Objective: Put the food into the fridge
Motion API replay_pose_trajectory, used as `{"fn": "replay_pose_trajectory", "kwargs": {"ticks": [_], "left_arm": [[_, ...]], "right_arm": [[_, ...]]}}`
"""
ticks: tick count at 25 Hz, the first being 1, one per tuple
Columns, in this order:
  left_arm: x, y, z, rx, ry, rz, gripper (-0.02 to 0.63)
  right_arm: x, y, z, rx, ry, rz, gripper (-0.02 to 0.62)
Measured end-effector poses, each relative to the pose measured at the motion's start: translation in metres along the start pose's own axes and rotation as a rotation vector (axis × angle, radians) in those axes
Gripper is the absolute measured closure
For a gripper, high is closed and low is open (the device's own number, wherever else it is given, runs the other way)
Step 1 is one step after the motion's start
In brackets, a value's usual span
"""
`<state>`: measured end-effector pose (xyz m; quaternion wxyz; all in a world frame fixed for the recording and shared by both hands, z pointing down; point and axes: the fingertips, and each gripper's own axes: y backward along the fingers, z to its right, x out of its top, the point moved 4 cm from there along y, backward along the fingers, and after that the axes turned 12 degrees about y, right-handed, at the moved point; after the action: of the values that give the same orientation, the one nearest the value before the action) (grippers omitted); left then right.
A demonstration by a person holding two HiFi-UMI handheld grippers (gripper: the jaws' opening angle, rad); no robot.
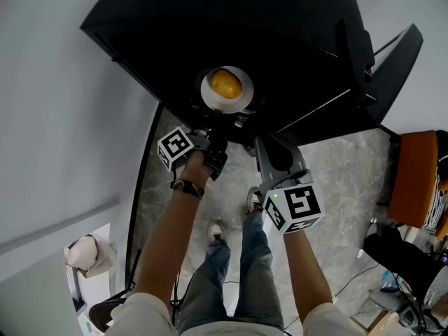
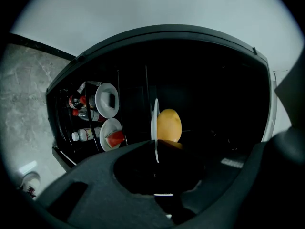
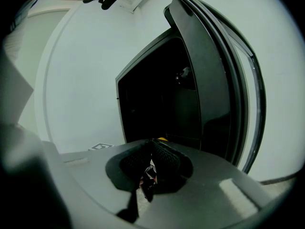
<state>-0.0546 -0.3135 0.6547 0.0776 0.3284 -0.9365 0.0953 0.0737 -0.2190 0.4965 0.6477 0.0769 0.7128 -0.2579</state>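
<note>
A white plate (image 1: 226,88) carrying a round orange-yellow fruit (image 1: 225,82) is held out in front of the open black fridge (image 1: 280,40). My left gripper (image 1: 215,128) is shut on the plate's near rim. In the left gripper view the plate (image 2: 155,123) shows edge-on between the jaws, with the fruit (image 2: 169,125) on its right face and the left gripper (image 2: 156,150) clamped on the rim. My right gripper (image 1: 253,130) hangs just right of the plate with its ribbed pads pressed together and nothing between them; the right gripper (image 3: 151,152) faces the fridge door (image 3: 214,80).
Inside the fridge at left stand bottles (image 2: 81,101), a plate with a dark piece (image 2: 107,99) and a plate with a watermelon slice (image 2: 112,135). The door (image 1: 392,54) swings out to the right. An orange chair (image 1: 413,180) and cables lie on the marble floor at right.
</note>
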Motion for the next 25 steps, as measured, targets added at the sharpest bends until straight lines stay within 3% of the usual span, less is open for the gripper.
{"fn": "replay_pose_trajectory", "kwargs": {"ticks": [10,25], "left_arm": [[-0.001,-0.013,0.000,0.004,0.012,0.008,0.592],[0.010,-0.050,0.012,-0.029,0.005,0.000,0.594]], "right_arm": [[-0.006,-0.002,0.006,-0.002,0.015,-0.029,0.589],[-0.014,-0.012,-0.005,0.061,0.008,-0.041,0.590]]}}
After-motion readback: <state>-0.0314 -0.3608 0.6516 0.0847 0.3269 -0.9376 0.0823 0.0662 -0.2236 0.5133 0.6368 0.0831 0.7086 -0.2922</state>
